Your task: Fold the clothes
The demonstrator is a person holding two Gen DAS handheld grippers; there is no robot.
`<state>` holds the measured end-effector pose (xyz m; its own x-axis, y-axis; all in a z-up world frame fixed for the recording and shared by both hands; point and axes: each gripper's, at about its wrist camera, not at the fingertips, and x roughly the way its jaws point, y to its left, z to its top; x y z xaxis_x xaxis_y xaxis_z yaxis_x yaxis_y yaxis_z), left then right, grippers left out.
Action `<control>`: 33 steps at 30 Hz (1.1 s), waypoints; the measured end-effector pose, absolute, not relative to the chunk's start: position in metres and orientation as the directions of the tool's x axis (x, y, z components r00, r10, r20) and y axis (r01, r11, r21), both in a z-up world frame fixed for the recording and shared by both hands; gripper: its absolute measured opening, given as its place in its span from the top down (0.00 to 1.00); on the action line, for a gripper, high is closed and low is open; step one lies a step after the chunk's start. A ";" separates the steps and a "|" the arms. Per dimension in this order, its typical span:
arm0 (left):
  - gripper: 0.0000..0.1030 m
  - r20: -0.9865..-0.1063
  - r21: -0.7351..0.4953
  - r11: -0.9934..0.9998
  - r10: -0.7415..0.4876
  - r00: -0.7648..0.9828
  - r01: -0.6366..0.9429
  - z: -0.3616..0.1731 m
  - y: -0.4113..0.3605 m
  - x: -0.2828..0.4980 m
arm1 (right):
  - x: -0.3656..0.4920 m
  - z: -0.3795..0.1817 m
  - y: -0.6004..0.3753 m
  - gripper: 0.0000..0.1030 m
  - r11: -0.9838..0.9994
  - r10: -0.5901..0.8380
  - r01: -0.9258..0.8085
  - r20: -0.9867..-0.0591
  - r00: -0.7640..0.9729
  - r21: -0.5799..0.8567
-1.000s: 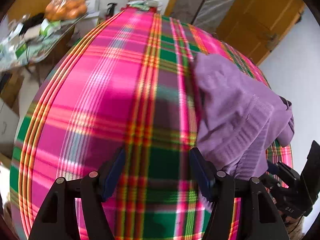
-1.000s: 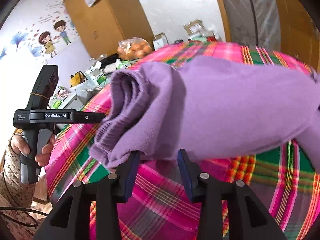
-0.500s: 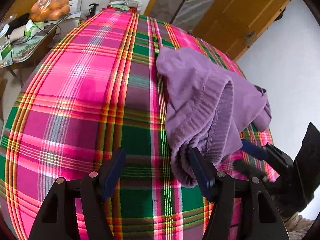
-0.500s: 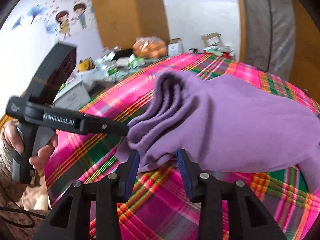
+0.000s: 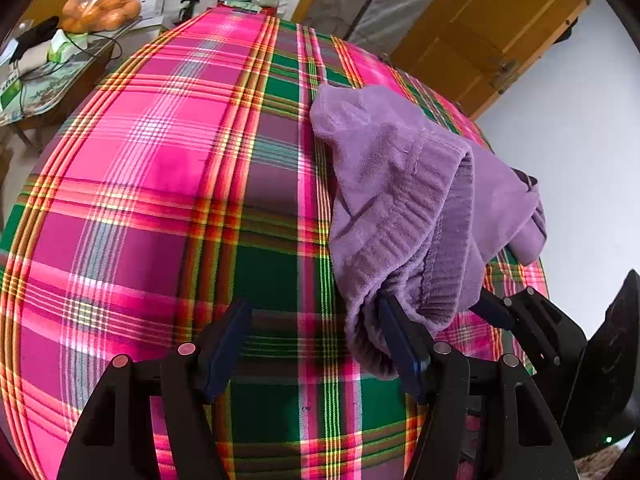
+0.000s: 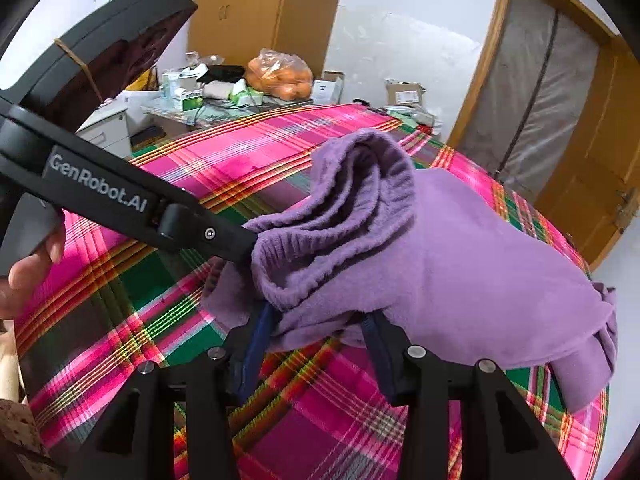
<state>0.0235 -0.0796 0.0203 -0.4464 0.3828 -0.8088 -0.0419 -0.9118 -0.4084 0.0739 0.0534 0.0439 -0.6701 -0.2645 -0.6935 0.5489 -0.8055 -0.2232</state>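
A purple fleece garment [image 5: 400,184] lies bunched on the pink and green plaid bedspread [image 5: 160,168]. Its ribbed hem [image 5: 432,248] faces me. My left gripper [image 5: 314,304] stands wide open; the hem drapes over its right finger [image 5: 400,344], and nothing is between the jaws but bedspread. In the right wrist view, that left finger [image 6: 224,240] pokes into the ribbed hem [image 6: 320,248]. My right gripper [image 6: 320,316] is at the garment's [image 6: 480,264] near edge. Its jaws are opening, with a fold of fleece lying across the gap.
A cluttered side table [image 6: 208,100] with a bag of oranges [image 6: 280,76] stands beyond the bed's far left. A wooden door [image 5: 500,32] and a covered doorway [image 6: 532,88] are at the back right. A hand [image 6: 28,264] grips the left tool.
The garment's hem has come closer to the left gripper and now hangs over its right finger. The right gripper has swung left, rolled, and its jaws stand slightly wider.
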 end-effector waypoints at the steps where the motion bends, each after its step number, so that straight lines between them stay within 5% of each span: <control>1: 0.34 -0.808 -0.409 -0.911 0.384 -0.446 -0.044 0.020 -0.079 0.023 | 0.076 0.045 0.052 0.56 -0.809 -0.256 0.538 -0.682 -0.685 -0.237; 9: 0.34 -0.790 -0.431 -0.902 0.396 -0.468 -0.037 0.019 -0.093 0.025 | 0.082 0.042 0.029 0.56 -0.782 -0.254 0.551 -0.659 -0.708 -0.291; 20: 0.34 -0.741 -0.503 -0.862 0.467 -0.483 -0.062 0.015 -0.113 0.027 | 0.115 0.020 -0.017 0.56 -0.637 -0.014 0.401 -0.510 -0.860 -0.659; 33: 0.34 -0.733 -0.517 -0.851 0.496 -0.466 -0.092 0.013 -0.120 0.029 | 0.132 0.004 -0.047 0.56 -0.516 0.040 0.331 -0.408 -0.912 -0.790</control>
